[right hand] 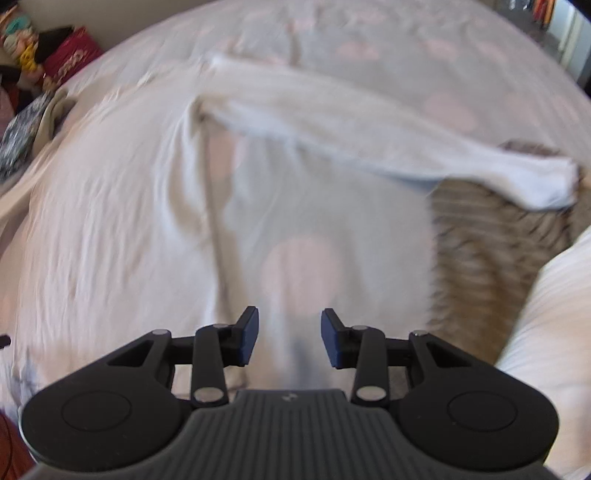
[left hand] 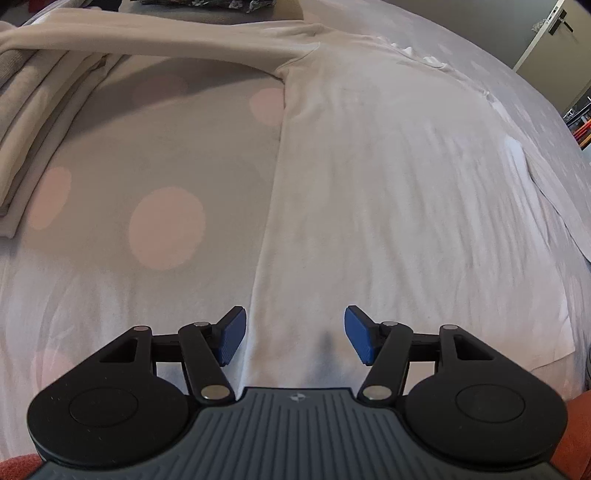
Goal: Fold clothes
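Shirt flat on bed | left hand-held gripper parted, empty | right hand-held gripper parted, empty

A bed fills nearly all of both views, its pale grey cover printed with large pink dots. Beyond the bed's far right corner stands a light door with a dark handle. Off the bed's far left edge lies a heap of colourful clutter
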The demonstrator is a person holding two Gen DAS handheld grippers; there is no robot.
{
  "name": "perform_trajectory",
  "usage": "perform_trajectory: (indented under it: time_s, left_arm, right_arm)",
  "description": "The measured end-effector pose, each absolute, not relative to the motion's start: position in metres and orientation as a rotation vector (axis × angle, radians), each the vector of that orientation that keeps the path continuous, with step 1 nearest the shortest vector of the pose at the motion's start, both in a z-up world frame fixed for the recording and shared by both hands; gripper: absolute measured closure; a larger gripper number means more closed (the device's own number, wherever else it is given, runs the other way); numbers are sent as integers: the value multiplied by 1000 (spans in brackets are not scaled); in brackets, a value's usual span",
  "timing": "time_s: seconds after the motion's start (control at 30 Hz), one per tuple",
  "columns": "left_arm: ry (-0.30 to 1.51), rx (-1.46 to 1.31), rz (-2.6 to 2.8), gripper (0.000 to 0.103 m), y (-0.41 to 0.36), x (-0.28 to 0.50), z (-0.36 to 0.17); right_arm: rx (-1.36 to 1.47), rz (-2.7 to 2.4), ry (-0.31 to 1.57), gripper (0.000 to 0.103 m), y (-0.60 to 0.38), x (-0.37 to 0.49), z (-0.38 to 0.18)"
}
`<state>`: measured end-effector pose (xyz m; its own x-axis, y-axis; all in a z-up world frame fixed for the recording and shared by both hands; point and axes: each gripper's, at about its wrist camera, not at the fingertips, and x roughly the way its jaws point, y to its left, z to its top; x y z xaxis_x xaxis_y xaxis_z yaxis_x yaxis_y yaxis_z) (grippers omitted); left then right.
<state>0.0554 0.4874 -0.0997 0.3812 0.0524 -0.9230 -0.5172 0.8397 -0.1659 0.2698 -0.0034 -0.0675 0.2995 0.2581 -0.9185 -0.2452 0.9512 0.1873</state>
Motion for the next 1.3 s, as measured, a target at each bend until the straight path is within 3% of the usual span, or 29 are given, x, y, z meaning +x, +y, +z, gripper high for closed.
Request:
perform_trajectory:
  time_s: [0.27,0.43,0.47,0.53,0.57,0.6,0.63,0.93,1.3]
  left_arm:
    - [1217,-596,391,45,502,41,-122]
    - [1288,-574,369,55,495,46,-133]
    - [1297,-542,364,63,491,48,-133]
    - [1296,-507,344,74,486,49,-132]
    - [1290,-498,334,84,484,49,-131]
    - [1283,-490,321,94,483,48,-128]
    - [1275,-480,308,97,482,47,-125]
    - [1301,-296,197,99,469,38,-98]
    - [1345,-283,210,98,481,42,-102]
  right_arm:
    - [6,364,1339,58,36,257,-108]
    - [-20,343,1371,54,47,259,-121]
    - [-23,342,1371,54,48,258,-121]
    - [-28,343,1372,68,51,257,-122]
    - [-27,349,1372,87,51,256,-120]
    - [-22,354,1373,89,50,254,-118]
    - [-19,359,1374,91,50,253,-115]
    - [-142,395,1417,94,50,232,-85]
    - [-218,382,1420,94,56,222,-105]
